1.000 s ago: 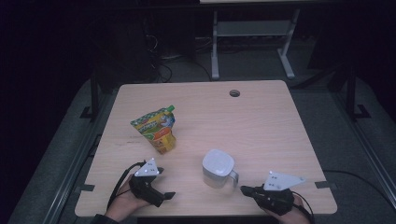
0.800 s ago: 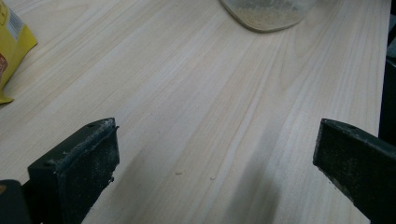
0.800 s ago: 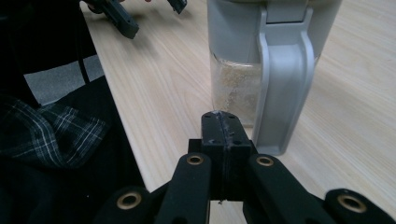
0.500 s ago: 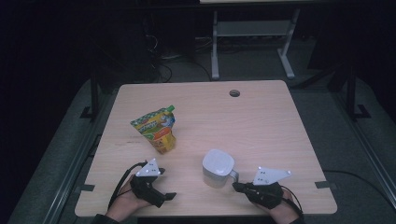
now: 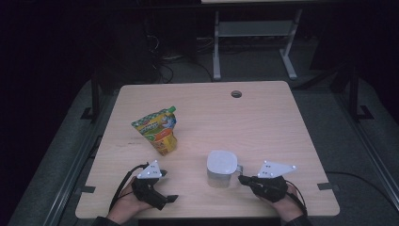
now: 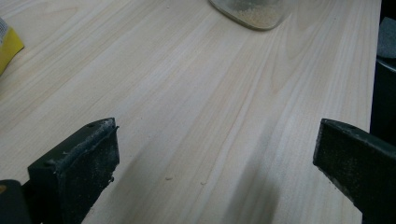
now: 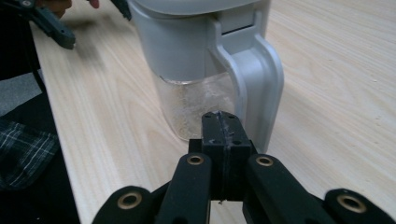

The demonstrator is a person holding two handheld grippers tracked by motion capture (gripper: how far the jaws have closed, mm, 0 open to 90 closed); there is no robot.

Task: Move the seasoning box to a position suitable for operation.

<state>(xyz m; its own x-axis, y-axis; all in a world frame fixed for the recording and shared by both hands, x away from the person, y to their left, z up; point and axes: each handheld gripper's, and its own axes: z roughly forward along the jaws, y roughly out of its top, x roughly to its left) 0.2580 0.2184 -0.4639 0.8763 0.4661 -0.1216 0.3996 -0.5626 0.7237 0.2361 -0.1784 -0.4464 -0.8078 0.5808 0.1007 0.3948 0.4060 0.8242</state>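
At the near edge of the wooden table (image 5: 263, 122), your right gripper (image 5: 243, 179) points level at the jug (image 5: 221, 168), its two black jaws pressed flat together with nothing between them. The tips sit just short of the jug's grey handle (image 7: 254, 79), close but apart from it as far as the right gripper view shows.

The jug stands upright, its long axis vertical, with a white lid (image 5: 221, 161) on top and a clear lower body holding a thin layer of pale grains at the bottom. Its handle faces your right gripper, on the side away from the pouch (image 5: 156, 131).

Your right hand (image 5: 282, 202) lies low over the table edge beside the jug, knuckles up, the grey three-cornered plate (image 5: 274, 168) tilted toward the jug, the cable trailing back past your wrist.

On the other side of the jug, well apart from it, your left gripper (image 6: 215, 154) rests low over the tabletop, jaws spread wide and empty, bare wood between them. It points across the table toward the jug, whose base shows at the top of the left gripper view. Your left hand (image 5: 136, 200) cups it from behind.

The pouch, printed green, yellow and orange, stands tilted farther back from the jug, beyond your left gripper, its green cap (image 5: 172, 108) uppermost and leaning toward the jug's side.
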